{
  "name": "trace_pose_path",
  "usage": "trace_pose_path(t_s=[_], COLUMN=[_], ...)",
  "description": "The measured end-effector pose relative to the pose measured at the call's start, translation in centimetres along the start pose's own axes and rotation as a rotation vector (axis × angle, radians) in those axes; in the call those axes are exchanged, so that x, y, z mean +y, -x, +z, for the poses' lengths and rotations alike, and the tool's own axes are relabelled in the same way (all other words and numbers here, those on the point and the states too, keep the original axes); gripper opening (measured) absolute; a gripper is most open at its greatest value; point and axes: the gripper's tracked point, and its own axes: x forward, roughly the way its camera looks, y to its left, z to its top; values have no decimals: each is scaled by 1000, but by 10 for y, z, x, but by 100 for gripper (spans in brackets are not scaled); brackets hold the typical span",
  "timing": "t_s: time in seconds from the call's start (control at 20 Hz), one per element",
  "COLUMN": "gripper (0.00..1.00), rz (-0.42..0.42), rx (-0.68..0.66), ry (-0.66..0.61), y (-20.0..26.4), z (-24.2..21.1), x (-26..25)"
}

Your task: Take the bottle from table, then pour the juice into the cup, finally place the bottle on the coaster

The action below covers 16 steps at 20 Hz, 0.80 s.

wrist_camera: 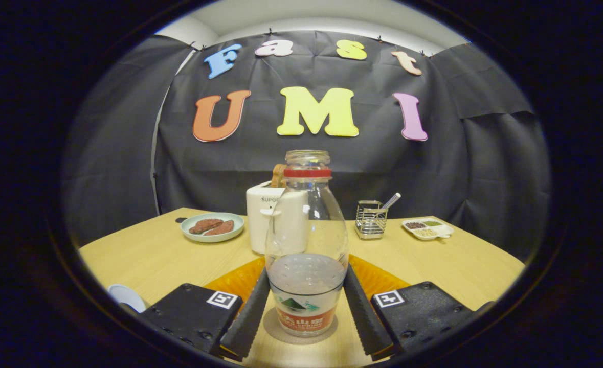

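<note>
Bottle (pixel 306 245) upright on coaster (pixel 275 329), long axis vertical, open mouth toward 12 o'clock. Gripper (pixel 306 319) fingers flank its base at 9 and 3 o'clock; real squeeze or mere touch, cannot tell. Toaster (pixel 263 222) behind bottle.

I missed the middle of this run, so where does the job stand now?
The bottle stands upright on the coaster, so placing looks done. The tool has a finger at each side of it; whether they press is unclear. The cup's contents are hidden. Left: release, withdraw.
</note>
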Motion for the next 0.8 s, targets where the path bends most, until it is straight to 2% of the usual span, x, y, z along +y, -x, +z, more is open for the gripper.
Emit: trace_pose_path(t_s=[0.2, 0.35, 0.5, 0.65, 0.7, 0.8], gripper=[83, 84, 86, 93, 100, 100], rz=[1, -6, 8, 15, 16, 20], rx=[-7, 50, 17, 5, 5, 4], ry=[6, 46, 25, 30, 33, 29], y=[-2, -2, 1, 4, 6, 8], z=[-3, -19, -10, -7, -6, -4], x=[0, -2, -2, 0, 0, 1])
